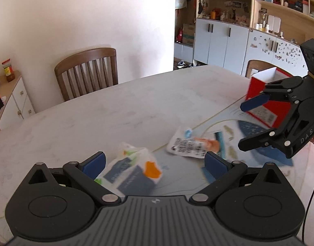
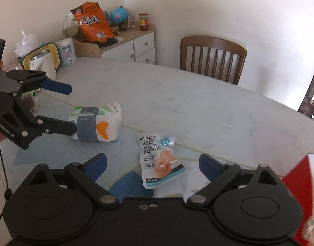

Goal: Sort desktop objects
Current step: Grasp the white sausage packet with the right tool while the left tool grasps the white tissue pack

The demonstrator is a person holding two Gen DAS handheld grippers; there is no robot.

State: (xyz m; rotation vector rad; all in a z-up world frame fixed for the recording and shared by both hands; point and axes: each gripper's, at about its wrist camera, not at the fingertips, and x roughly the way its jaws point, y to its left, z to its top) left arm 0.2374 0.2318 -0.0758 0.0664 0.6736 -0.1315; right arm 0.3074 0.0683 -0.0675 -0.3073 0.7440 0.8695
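Hovering with both sets of tongs spread wide and empty, so nothing is grabbed so far. The left tongs (image 1: 154, 163) sit just over the tissue pack (image 2: 96, 124), and the right tongs (image 2: 152, 164) frame the snack pouch (image 2: 158, 160); both lie on the table (image 2: 198, 106) mat. Biggest risk: the soft, slippery wrappers probably squish or skid away from a shallow pinch. The red box (image 1: 263, 102) stands just beside, and the kettle (image 2: 44, 62) and chair (image 2: 213, 56) stay well clear.

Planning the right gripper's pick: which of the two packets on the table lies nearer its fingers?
The chicken sausage packet, flat between the right gripper's open fingers; the tissue pack sits farther left.
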